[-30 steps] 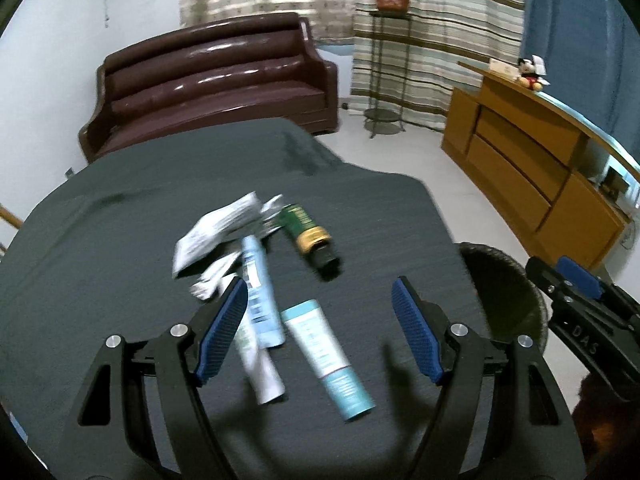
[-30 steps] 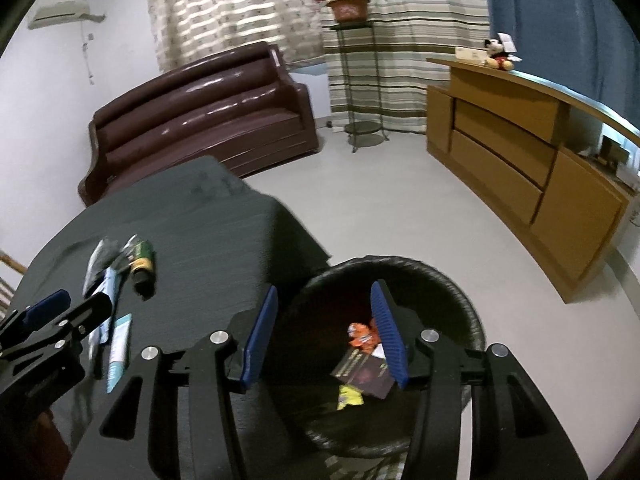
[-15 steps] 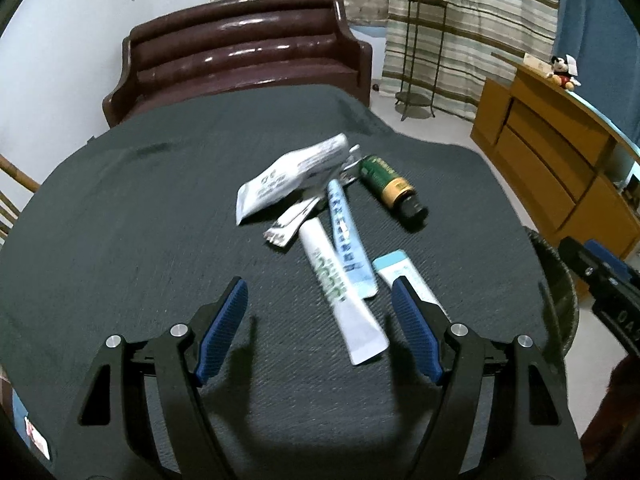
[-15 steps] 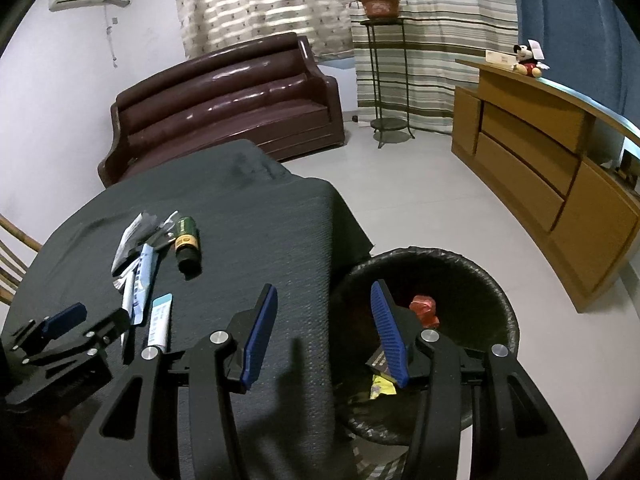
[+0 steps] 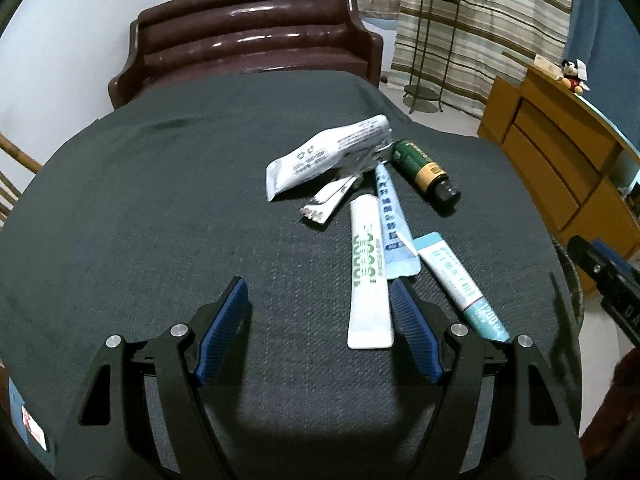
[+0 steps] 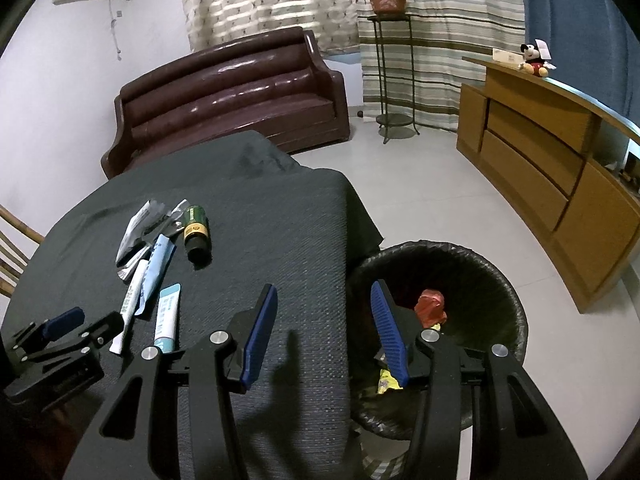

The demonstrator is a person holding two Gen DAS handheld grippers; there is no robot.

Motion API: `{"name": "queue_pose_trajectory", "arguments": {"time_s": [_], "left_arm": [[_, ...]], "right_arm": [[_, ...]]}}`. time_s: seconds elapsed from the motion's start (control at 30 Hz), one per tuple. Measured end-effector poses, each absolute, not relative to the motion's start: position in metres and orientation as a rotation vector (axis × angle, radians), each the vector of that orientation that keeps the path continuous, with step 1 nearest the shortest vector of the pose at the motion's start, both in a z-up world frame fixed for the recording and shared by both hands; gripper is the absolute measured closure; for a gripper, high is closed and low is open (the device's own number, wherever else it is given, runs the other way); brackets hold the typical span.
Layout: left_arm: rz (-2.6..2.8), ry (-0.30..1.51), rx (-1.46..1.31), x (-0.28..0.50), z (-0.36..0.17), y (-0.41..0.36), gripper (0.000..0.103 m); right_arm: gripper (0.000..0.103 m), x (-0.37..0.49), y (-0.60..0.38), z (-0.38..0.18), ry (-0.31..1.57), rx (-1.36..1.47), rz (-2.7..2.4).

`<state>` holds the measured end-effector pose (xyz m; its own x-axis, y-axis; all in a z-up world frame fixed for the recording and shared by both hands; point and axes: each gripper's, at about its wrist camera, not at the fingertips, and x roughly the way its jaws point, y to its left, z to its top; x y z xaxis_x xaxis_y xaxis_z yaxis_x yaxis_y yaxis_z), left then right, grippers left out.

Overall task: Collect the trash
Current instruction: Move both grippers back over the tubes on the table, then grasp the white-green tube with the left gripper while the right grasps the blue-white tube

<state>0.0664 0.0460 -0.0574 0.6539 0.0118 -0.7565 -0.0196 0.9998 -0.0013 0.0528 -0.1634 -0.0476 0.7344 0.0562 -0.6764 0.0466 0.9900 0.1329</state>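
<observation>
Trash lies on a dark-clothed table: a white tube with green print, a light blue tube, a white-and-teal tube, a green-and-gold bottle, a white pouch and a torn foil wrapper. My left gripper is open and empty, low over the table, its right finger beside the white tube's end. My right gripper is open and empty, above the table edge and the black bin, which holds red and yellow scraps.
A brown sofa stands behind the table. A wooden sideboard runs along the right wall, with a plant stand by the curtains. Grey floor lies between the table and the sideboard. A wooden chair back shows at the left.
My left gripper moved left, from over the teal tube to the white tube's left. My right gripper swung left from over the bin towards the table edge. Both stayed open.
</observation>
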Motion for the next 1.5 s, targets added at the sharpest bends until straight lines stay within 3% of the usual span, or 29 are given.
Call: {"name": "queue_pose_trajectory", "arguments": {"time_s": [0.13,0.2,0.33,0.4,0.43,1.23,1.4,1.5], "left_arm": [[-0.008,0.866,-0.002,0.077,-0.061,0.043,0.033],[-0.023,0.883,-0.004,0.082,-0.063,0.043,0.049],[-0.066,0.886,0.012,0.085,-0.064,0.044,0.064],[-0.091,0.880,0.021,0.082,-0.065,0.042,0.082],[-0.113,0.878,0.014,0.081,-0.066,0.044,0.084],[-0.006,0.834,-0.033,0.058,-0.057,0.120,0.085],[-0.004,0.837,-0.043,0.055,-0.058,0.127,0.085],[-0.008,0.837,-0.047,0.054,-0.059,0.128,0.085]], "right_arm": [[0.054,0.052,-0.159,-0.047,0.747,0.140,0.011],[0.054,0.052,-0.155,-0.047,0.750,0.137,0.017],[0.054,0.052,-0.148,-0.047,0.755,0.129,0.028],[0.054,0.052,-0.145,-0.047,0.758,0.126,0.034],[0.054,0.052,-0.142,-0.047,0.759,0.125,0.037],[0.054,0.054,-0.058,-0.051,0.829,0.016,0.204],[0.063,0.056,-0.051,-0.057,0.868,-0.013,0.206],[0.076,0.056,-0.050,-0.061,0.888,-0.020,0.210]]}}
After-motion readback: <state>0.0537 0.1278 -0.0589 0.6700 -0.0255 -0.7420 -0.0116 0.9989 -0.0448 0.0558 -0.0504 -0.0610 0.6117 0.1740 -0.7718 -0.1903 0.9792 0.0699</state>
